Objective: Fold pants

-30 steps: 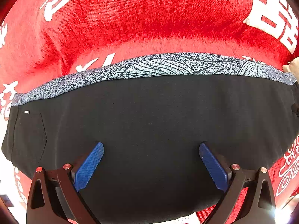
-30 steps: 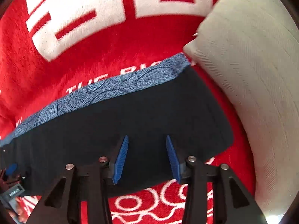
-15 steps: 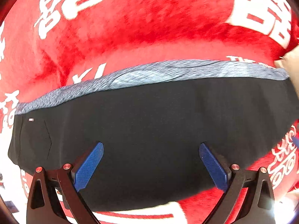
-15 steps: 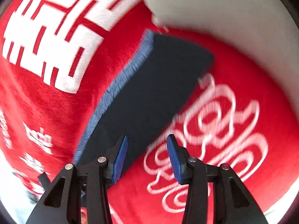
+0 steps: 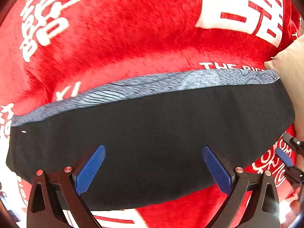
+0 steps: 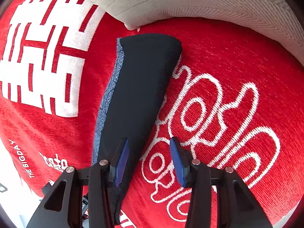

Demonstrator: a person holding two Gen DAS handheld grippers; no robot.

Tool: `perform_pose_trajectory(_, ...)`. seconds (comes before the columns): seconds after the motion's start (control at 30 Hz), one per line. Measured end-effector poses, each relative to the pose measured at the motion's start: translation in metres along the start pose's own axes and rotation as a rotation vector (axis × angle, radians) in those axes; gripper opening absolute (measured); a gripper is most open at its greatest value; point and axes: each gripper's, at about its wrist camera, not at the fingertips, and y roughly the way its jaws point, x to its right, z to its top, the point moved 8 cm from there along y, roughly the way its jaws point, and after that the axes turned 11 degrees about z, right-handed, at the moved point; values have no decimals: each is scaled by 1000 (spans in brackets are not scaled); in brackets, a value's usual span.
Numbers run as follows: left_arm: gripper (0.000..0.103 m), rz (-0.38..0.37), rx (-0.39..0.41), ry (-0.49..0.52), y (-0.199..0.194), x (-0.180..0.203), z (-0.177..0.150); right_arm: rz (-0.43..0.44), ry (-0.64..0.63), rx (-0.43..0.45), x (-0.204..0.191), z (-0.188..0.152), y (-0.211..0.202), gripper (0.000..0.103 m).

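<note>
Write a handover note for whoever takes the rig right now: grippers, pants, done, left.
Left gripper: open wide, empty, held over the middle of the pants.
Right gripper: open, empty, at the near edge of the pants, with one finger over the cloth and the other over the red blanket.
Pants: lying flat on the blanket as a long dark strip, with a grey-blue patterned edge along the far side. One end lies close to the beige pillow.
Done: the pants look folded lengthwise.
Left: probably fold the strip across into a shorter stack. Neither gripper grips cloth yet.
</note>
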Motion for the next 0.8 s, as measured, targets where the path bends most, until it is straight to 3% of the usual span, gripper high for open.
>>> perform_pose_trajectory(0.13,103,120,11,-32,9,-69,-5,-5,-48,-79,-8,-20,0,48)
perform_pose_trajectory(0.23,103,204,-56,-118,30,-136,-15,-15,-93,-142,-12,-41,7,48)
perform_pose_trajectory(0.33,103,238,-101,-210,46,-185,-31,-20,-104,-144,-15,-48,13,48)
perform_pose_trajectory(0.43,103,247,-160,-180,60,-190,-60,-13,-87,-135,-16,-42,17,48)
perform_pose_trajectory(0.53,103,269,-76,-95,51,-181,-80,-30,-112,-144,-20,-40,18,48)
perform_pose_trajectory(0.6,103,277,-74,-61,45,-178,-87,-42,-127,-153,-20,-42,16,48)
perform_pose_trajectory(0.8,103,227,-132,-96,28,-185,-98,-41,-97,-152,-17,-46,13,48)
